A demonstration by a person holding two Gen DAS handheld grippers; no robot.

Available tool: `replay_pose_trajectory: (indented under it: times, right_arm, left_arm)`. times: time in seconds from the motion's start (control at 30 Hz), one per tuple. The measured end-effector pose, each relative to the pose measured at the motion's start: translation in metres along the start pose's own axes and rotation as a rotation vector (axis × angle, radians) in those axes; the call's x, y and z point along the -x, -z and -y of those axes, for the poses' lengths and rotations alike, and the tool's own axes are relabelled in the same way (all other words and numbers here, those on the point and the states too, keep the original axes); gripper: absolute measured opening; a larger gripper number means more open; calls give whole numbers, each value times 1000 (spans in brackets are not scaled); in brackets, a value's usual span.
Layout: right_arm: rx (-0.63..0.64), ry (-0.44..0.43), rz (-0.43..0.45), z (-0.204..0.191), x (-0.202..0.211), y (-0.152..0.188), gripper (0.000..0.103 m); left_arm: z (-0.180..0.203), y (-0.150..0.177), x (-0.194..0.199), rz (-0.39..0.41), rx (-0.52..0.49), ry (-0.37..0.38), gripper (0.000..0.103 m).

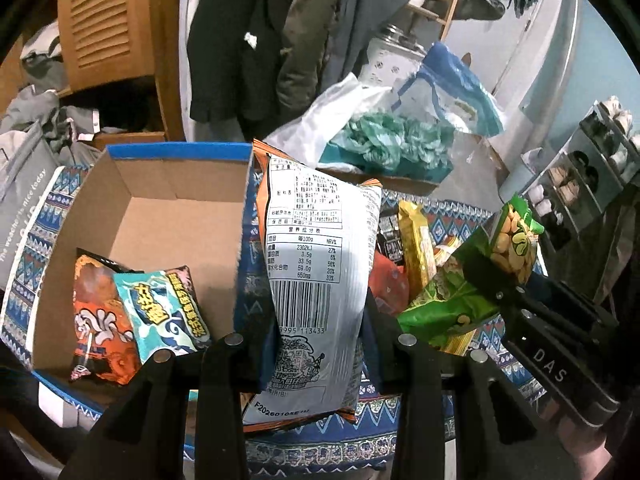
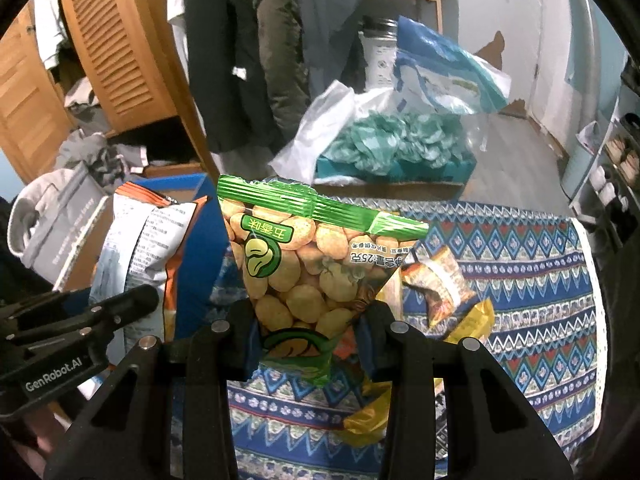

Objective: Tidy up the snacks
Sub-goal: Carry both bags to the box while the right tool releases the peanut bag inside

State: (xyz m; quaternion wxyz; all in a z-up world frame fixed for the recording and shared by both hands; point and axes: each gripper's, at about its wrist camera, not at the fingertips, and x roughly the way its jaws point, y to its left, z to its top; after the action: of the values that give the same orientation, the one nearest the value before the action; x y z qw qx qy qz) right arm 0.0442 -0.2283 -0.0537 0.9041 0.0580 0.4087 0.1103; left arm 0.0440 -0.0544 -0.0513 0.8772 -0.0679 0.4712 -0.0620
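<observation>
So we've got both hands full. Our left hand-held gripper is clamped on the silver chip bag, hanging just right of the cardboard box, which sits at 9 o'clock with two packets already inside. Our right hand-held gripper is pinching the green bean packet over the patterned table. Our worry: the tall chip bag catches the box wall and folds, or the slick packet slips since we only grip its bottom edge.
</observation>
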Motion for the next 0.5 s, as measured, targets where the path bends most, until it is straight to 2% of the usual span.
replay_pose_trajectory:
  times: [0.5]
  right_arm:
    - [50, -87, 46, -47, 9, -27, 37]
  left_arm:
    - [-38, -10, 37, 92, 52, -37, 36]
